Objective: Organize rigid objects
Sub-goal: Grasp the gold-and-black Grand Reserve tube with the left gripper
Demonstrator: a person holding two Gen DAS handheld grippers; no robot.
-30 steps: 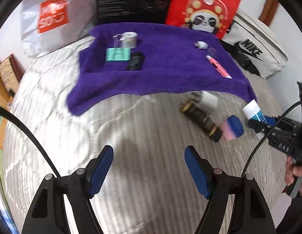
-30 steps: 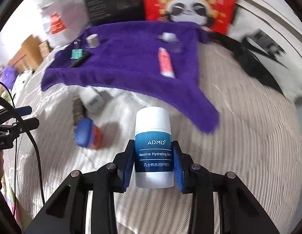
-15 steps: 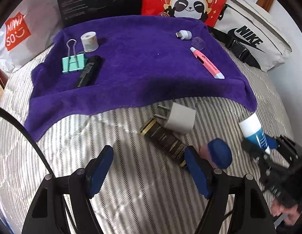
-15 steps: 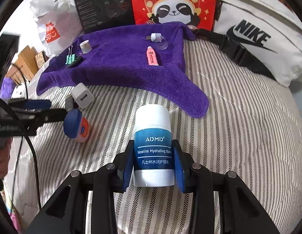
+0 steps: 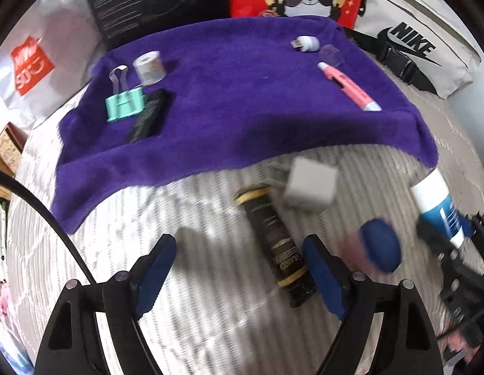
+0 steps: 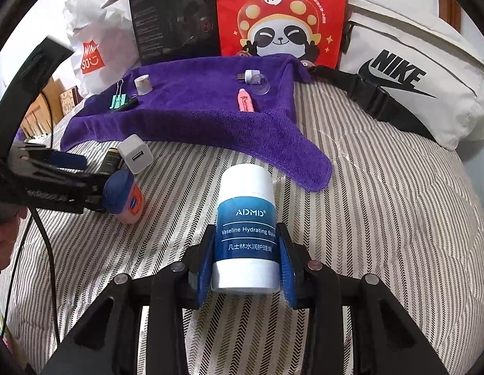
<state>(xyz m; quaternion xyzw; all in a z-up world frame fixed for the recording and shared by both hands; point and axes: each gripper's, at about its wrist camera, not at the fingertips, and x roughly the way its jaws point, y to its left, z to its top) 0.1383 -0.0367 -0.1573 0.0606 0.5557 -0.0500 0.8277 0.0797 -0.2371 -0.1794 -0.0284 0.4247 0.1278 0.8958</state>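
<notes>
Blurred: black gold-banded tube (image 5: 278, 243), beside spread left gripper (image 5: 239, 268). Clamped in right gripper (image 6: 245, 261): white-and-blue balm stick (image 6: 246, 228). Beyond, purple towel (image 6: 195, 115).

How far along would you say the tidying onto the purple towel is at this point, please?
Done: binder clip, tape roll, pink pen and USB adapter lie on the purple towel. In hand: right gripper clamps the balm stick. Left: charger cube, black tube, blue-capped jar; left gripper is open.
</notes>
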